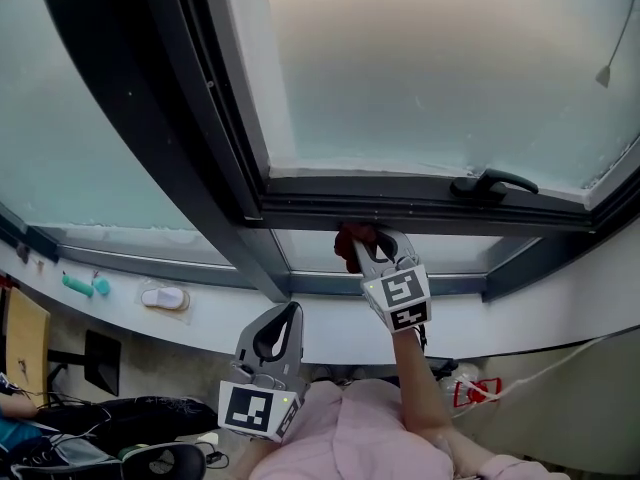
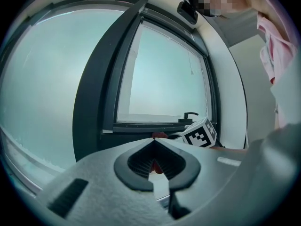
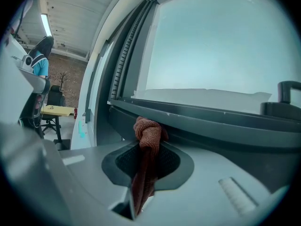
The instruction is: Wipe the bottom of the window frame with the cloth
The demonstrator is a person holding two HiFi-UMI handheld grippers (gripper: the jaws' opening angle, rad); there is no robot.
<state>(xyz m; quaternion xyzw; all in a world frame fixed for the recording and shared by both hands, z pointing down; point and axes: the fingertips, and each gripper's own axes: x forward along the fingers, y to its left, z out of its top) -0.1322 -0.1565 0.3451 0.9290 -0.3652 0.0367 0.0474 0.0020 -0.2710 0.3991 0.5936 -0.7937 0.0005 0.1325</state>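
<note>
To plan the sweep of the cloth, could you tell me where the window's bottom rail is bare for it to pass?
The rail is bare on both sides of the cloth held by the right gripper: a short stretch left to the dark post, a longer one rightward. It is crowded only by the handle on the rail's upper face.

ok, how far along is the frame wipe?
Done: the cloth is picked up, clamped in the right gripper. In hand: its bunched end sits against the window frame's bottom rail, left of the handle. Left: the pass along the rail; no wiped stretch is distinguishable. The left gripper hangs shut and empty below.
</note>
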